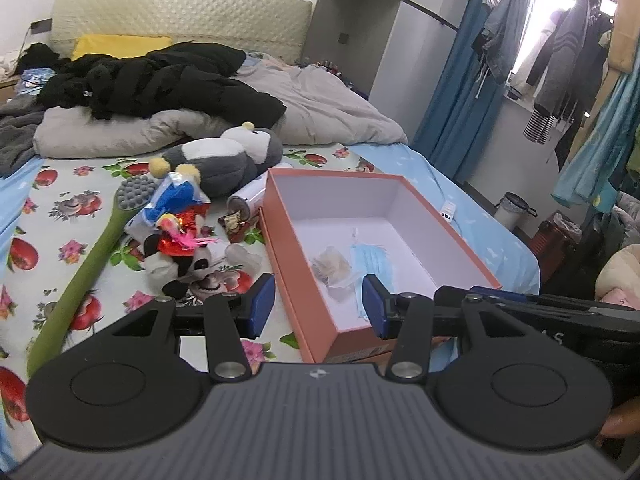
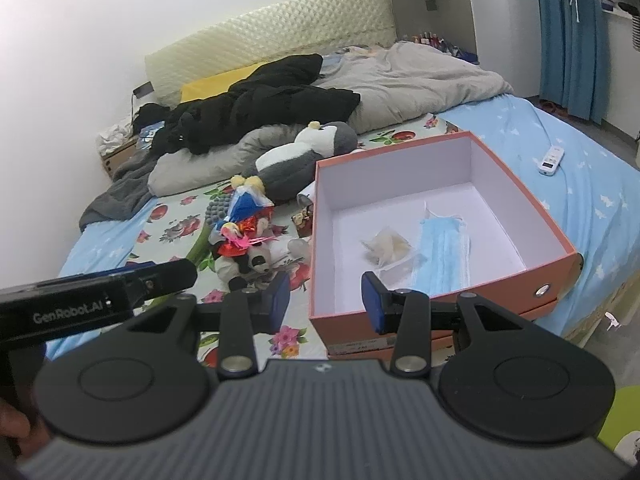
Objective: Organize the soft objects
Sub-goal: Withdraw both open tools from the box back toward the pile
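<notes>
Left wrist view: a bed (image 1: 60, 216) with a fruit-and-flower printed sheet is seen against a quilted cream headboard (image 1: 180, 12); blue curtains (image 1: 452, 92) hang at the right. An orange cardboard box (image 1: 296, 276), white inside, lies open on the sheet; a pleated blue mask (image 1: 370, 258) is laid within. Plush toys (image 1: 224, 156) are heaped just left of it. Both the left gripper (image 1: 318, 304) and right gripper (image 2: 325, 300) are held partly open, empty, above the box's near edge.

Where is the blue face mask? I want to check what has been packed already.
The blue face mask lies flat on the floor of the orange box, right of a small clear packet, in both wrist views.
</notes>
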The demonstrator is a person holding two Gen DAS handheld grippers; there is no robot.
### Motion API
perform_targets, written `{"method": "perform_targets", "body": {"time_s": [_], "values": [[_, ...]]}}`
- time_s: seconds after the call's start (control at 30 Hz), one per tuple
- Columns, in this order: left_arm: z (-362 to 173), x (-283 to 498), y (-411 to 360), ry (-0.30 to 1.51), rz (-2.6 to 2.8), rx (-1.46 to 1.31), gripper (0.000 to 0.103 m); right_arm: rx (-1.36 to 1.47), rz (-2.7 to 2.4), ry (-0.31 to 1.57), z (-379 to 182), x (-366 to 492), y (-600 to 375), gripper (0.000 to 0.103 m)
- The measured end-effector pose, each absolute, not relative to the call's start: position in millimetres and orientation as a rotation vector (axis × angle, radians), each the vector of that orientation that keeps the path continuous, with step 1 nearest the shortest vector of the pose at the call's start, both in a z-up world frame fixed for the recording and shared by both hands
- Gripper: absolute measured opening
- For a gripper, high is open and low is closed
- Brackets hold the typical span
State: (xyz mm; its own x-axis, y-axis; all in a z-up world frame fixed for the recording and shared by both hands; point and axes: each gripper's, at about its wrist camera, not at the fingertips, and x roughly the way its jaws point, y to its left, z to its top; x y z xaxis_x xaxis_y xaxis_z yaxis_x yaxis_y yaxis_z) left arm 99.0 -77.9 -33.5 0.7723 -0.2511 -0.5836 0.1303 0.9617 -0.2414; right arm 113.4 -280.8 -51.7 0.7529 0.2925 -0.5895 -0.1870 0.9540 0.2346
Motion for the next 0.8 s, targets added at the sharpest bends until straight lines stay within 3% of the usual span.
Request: {"method": "perform_targets", "body": {"time_s": [0.8], "values": [[-37,56,-30,0.622,-0.086,-0.244,0.054,0.123,0.365,0.689,-54,98,-243,0.043]]}}
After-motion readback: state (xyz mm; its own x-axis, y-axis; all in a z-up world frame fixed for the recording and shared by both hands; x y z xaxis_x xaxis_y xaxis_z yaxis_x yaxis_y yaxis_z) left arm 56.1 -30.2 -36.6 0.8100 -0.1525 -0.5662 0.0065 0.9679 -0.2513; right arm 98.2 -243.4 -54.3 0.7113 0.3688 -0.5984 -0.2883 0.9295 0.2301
